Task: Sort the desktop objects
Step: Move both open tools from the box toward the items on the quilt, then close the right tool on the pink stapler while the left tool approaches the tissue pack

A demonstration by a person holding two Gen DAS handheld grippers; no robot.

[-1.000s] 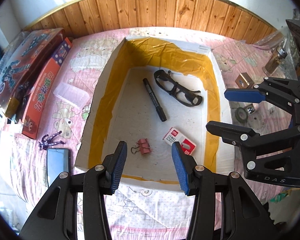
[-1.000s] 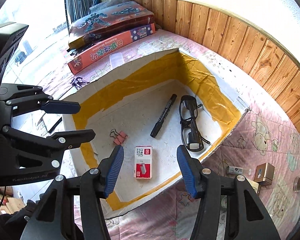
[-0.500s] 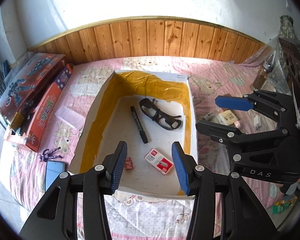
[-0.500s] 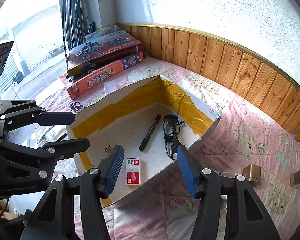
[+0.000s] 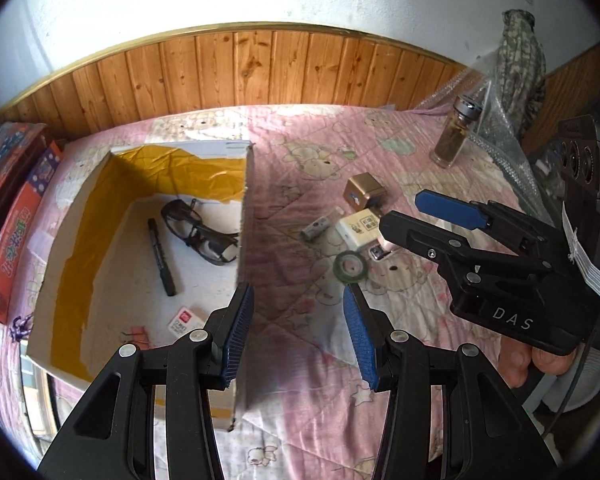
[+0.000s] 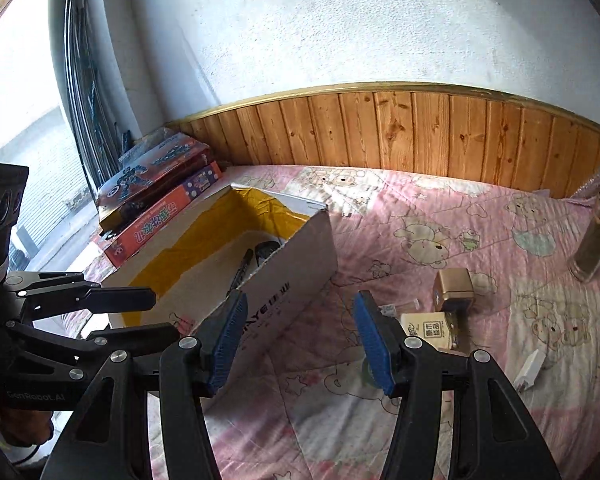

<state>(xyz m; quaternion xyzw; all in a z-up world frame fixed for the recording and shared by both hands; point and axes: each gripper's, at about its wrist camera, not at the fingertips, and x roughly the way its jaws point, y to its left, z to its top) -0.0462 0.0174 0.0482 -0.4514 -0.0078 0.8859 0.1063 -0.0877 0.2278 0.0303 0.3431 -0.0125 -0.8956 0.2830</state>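
A white cardboard box [image 5: 242,208] lined with yellow tape stands on the pink quilt; it also shows in the right wrist view [image 6: 292,276]. Inside lie black glasses [image 5: 200,232], a black marker [image 5: 162,258], a staples box [image 5: 182,318] and a pink binder clip [image 5: 138,334]. On the quilt to its right lie a gold cube [image 5: 364,192], a white packet [image 5: 360,230], a tape ring [image 5: 350,266] and a small tube [image 5: 320,226]. My left gripper [image 5: 298,334] is open and empty over the box's near right corner. My right gripper [image 6: 298,342] is open and empty above the quilt, right of the box.
Red game boxes [image 6: 160,208] are stacked left of the box. A glass jar [image 5: 456,132] stands at the far right, near bubble wrap. A white charger [image 6: 532,370] lies on the quilt at the right. Wood panelling [image 6: 380,132] backs the bed.
Both grippers have pulled back, risen and swung right, away from over the box. The loose items on the quilt have come into view. Both stay open and empty.
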